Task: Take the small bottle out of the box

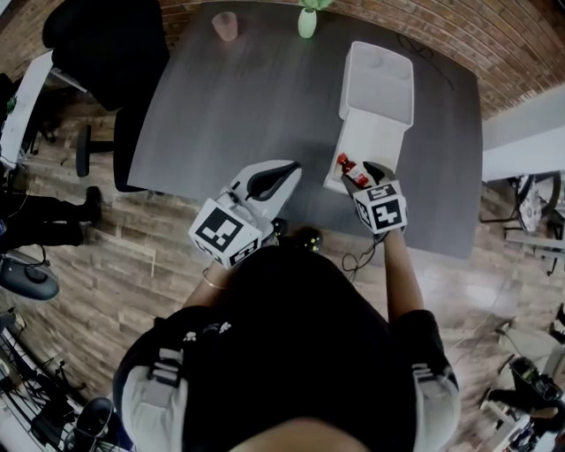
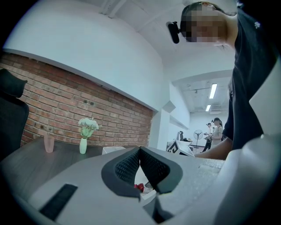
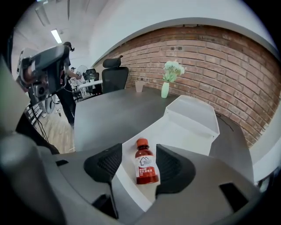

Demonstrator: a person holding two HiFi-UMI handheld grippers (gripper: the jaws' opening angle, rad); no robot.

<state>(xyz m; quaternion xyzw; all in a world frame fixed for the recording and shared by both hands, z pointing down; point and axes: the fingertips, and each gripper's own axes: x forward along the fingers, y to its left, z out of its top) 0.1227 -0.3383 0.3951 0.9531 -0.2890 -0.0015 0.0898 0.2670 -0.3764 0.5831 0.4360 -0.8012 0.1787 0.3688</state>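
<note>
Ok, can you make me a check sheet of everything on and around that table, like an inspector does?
Surface: dark grey table.
Job's things: white box, lid open; small bottle lying inside at its near end.
Clutter: pink cup and vase of flowers at the far edge.
Grippers: right gripper open, jaws either side of the bottle, not pressing it; left gripper shut, empty, over the table's near edge.
Cables: one thin cable on the table beyond the box.
Surroundings: black chair, brick wall, wooden floor.
</note>
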